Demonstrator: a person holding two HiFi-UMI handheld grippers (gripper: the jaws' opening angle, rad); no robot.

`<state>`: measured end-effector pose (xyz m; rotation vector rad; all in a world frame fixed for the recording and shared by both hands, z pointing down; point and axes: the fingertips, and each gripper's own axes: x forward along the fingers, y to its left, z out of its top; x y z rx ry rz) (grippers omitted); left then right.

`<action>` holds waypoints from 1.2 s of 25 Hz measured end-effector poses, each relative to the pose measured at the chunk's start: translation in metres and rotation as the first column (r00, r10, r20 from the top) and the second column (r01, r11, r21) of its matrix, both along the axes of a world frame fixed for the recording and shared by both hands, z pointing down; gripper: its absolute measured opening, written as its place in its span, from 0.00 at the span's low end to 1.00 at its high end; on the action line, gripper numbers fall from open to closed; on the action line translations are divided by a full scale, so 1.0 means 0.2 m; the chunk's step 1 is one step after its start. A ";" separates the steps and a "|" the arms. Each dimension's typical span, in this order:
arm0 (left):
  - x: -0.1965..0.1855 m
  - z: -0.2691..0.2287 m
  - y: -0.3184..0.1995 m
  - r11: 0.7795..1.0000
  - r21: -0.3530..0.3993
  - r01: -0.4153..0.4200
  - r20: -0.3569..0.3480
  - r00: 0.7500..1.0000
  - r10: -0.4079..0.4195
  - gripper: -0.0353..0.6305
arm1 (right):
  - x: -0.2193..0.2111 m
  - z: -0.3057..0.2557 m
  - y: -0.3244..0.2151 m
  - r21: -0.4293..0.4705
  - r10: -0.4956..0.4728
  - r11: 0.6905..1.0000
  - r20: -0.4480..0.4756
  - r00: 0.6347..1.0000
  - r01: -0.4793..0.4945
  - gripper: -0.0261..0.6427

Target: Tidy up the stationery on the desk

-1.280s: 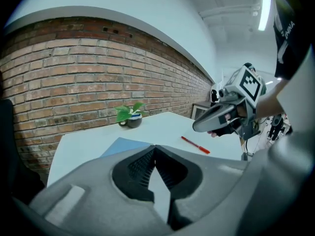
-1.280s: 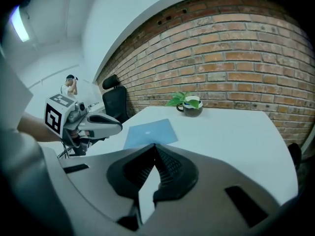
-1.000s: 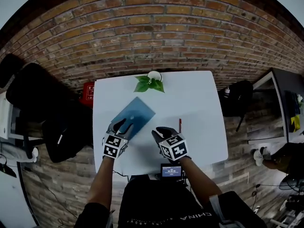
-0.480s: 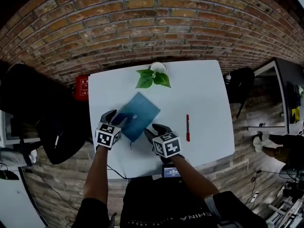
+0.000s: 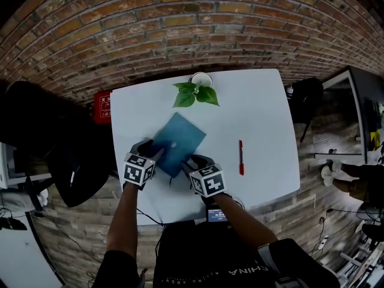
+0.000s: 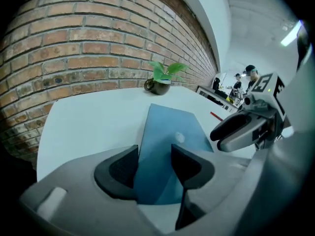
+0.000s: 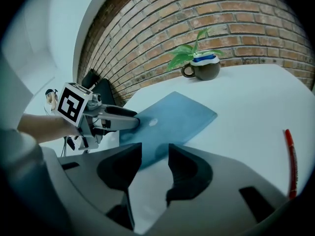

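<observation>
Your jaws have just been opening and stand spread. The left gripper (image 5: 148,150) is at the blue notebook's (image 5: 177,141) 8 o'clock edge and the right gripper (image 5: 193,161) at its 5 o'clock corner. The book shows between each pair, unpinched. I judge this the grasp step, so next close squarely on it. The red pen (image 5: 241,157) waits at 3 o'clock on the desk (image 5: 264,110).

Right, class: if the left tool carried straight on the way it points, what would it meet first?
Most likely the blue notebook: its near edge seems to lie between the jaws of the left tool, which have just been opening and stand apart.
</observation>
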<state>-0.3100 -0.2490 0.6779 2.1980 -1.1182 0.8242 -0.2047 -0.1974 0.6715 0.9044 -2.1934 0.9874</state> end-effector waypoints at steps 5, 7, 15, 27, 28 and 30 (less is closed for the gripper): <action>0.06 0.00 0.08 1.000 -0.005 0.017 0.000 1.000 -0.017 0.36 | 0.03 0.01 0.01 0.001 0.004 1.000 -0.026 1.000 -0.004 0.30; 0.10 0.00 0.11 1.000 0.004 0.023 0.009 1.000 -0.023 0.36 | 0.06 0.01 0.02 0.006 0.007 1.000 -0.037 0.999 -0.007 0.29; 0.31 -0.01 0.28 0.999 -0.008 0.039 -0.007 0.999 -0.039 0.32 | 0.32 0.03 0.02 0.028 0.048 0.999 -0.083 0.995 -0.045 0.27; 0.62 0.01 0.47 0.985 -0.036 0.168 -0.016 0.986 -0.169 0.30 | 0.62 0.05 0.00 0.074 0.074 0.995 -0.140 0.987 -0.064 0.26; 0.64 0.01 0.48 0.983 -0.038 0.179 -0.021 0.983 -0.180 0.30 | 0.63 0.05 -0.01 0.076 0.071 0.995 -0.144 0.987 -0.061 0.26; 0.66 0.01 0.49 0.980 -0.046 0.196 -0.024 0.980 -0.197 0.30 | 0.65 0.05 -0.02 0.080 0.066 0.995 -0.153 0.986 -0.054 0.25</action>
